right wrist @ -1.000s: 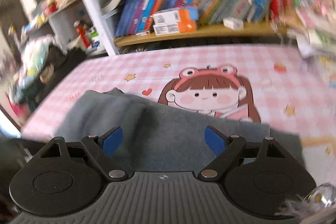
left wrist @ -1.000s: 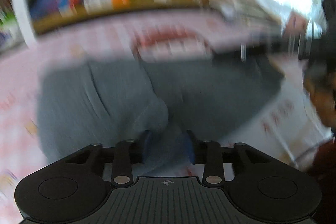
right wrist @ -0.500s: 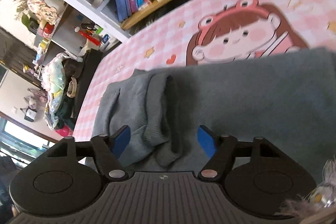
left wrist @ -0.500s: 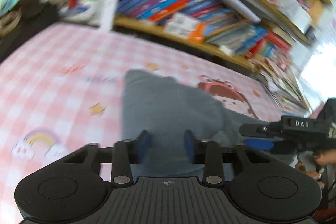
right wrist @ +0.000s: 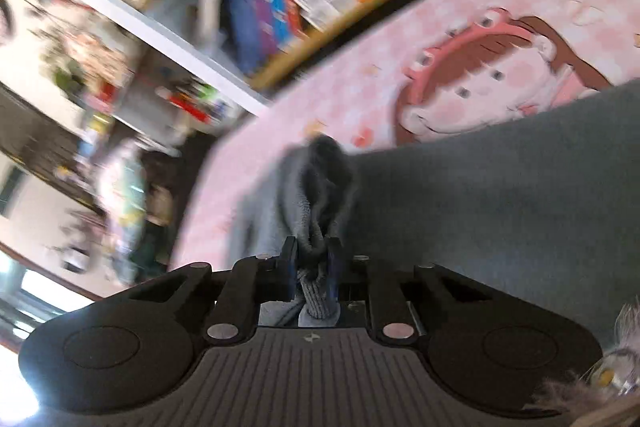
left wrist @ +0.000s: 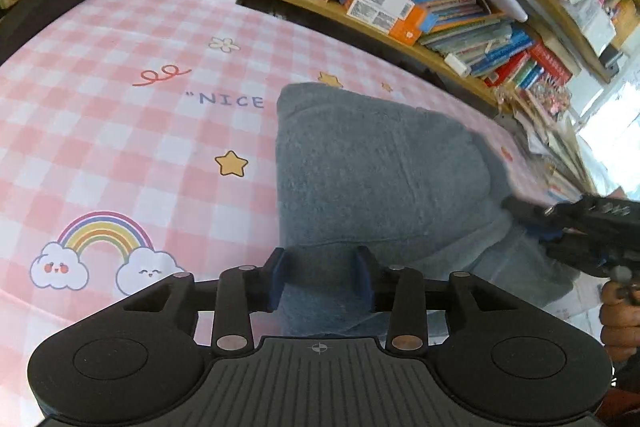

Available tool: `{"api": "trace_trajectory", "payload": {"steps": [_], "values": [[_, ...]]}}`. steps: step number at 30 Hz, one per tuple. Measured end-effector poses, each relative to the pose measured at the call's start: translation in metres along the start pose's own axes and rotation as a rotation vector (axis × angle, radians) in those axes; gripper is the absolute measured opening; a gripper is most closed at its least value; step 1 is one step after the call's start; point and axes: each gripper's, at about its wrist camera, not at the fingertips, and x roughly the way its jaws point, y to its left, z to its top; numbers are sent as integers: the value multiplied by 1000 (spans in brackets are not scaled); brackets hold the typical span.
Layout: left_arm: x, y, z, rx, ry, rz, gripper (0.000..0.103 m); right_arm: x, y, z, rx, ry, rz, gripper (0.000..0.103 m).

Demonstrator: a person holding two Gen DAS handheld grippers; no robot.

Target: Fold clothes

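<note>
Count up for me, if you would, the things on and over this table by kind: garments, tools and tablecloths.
grey garment: 1
tools: 2 (left tool, jaws opening above the garment, nothing gripped between them; right tool, jaws closing on a bunched fold of the garment)
pink checked tablecloth: 1
Total: 4

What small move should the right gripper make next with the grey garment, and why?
Probably lift and carry the pinched fold across: the right gripper is closing on a bunched edge of the grey garment, while the left gripper, jaws opening, presses on no cloth.
</note>
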Motion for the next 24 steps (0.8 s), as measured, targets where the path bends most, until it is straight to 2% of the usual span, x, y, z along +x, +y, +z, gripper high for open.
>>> {"api": "trace_trajectory", "payload": {"steps": [2, 3, 6, 7, 9, 12, 15, 24], "values": [[5, -3, 0, 25, 15, 4, 42, 17, -14, -5, 47, 81, -97, 16], [6, -3, 0, 32, 18, 5, 43, 20, -22, -6, 86, 87, -108, 19], [5, 0, 0, 23, 19, 2, 46, 10, -27, -6, 112, 49, -99, 34], [2, -2, 1, 27, 4, 9, 46, 5, -26, -6, 101, 33, -112, 34], [-7, -9, 1, 52, -36, 30, 45, -2, -21, -5, 76, -1, -123, 36], [-25, -27, 6, 128, -151, 44, 46, -16, -14, -4, 23, -36, -156, 44], [-35, -37, 11, 126, -231, -27, 50, -26, -7, -4, -27, -65, -204, 50], [-12, -62, 11, 156, -186, -68, 52, -56, -15, -5, -68, -126, -276, 55]]}}
